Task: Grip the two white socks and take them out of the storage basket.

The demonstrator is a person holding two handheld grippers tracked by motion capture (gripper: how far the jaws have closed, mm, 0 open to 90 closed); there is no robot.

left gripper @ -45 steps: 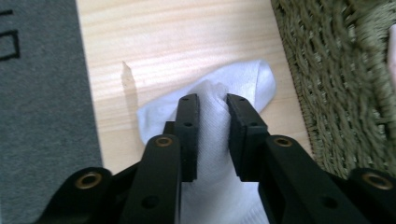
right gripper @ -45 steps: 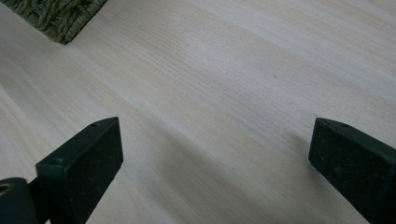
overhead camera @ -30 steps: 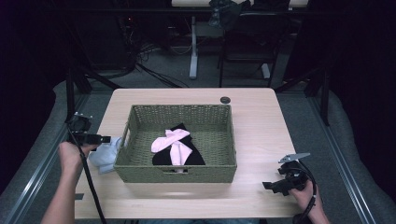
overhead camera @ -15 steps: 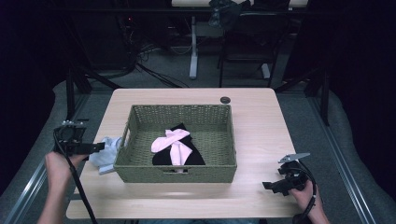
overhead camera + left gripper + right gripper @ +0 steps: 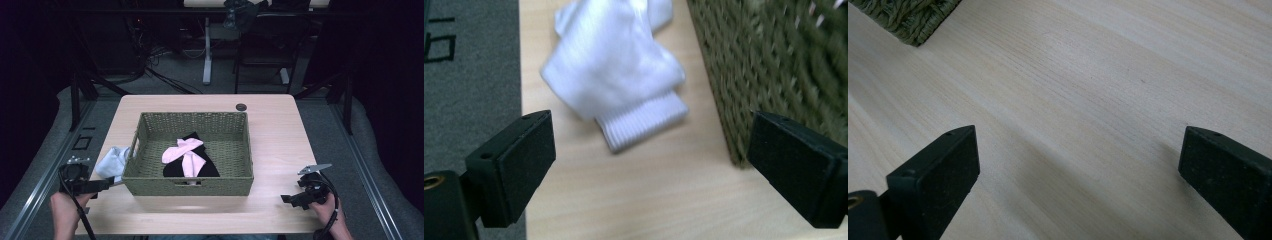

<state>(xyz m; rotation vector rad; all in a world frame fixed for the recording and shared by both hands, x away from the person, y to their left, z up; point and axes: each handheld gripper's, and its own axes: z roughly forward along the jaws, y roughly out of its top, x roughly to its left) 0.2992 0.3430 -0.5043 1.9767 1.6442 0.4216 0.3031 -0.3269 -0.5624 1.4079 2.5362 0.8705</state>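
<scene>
A woven green basket stands mid-table and holds a pink sock lying over a black sock. A white sock lies crumpled on the table against the basket's left side. My left gripper is near the table's front left corner, pointing right, just in front of the white sock. In the left gripper view the left gripper is open and holds nothing, with the white sock ahead and the basket wall at the right. My right gripper rests at the front right, and in its own view the right gripper stands open over bare wood.
A small dark round disc sits on the table behind the basket. The basket's corner shows at the top left of the right gripper view. Grey floor borders the table's left edge. Chairs and cables stand beyond the far edge.
My left gripper has drawn back toward the table's near edge, away from the white sock, which stays beside the basket. The right gripper has not moved.
</scene>
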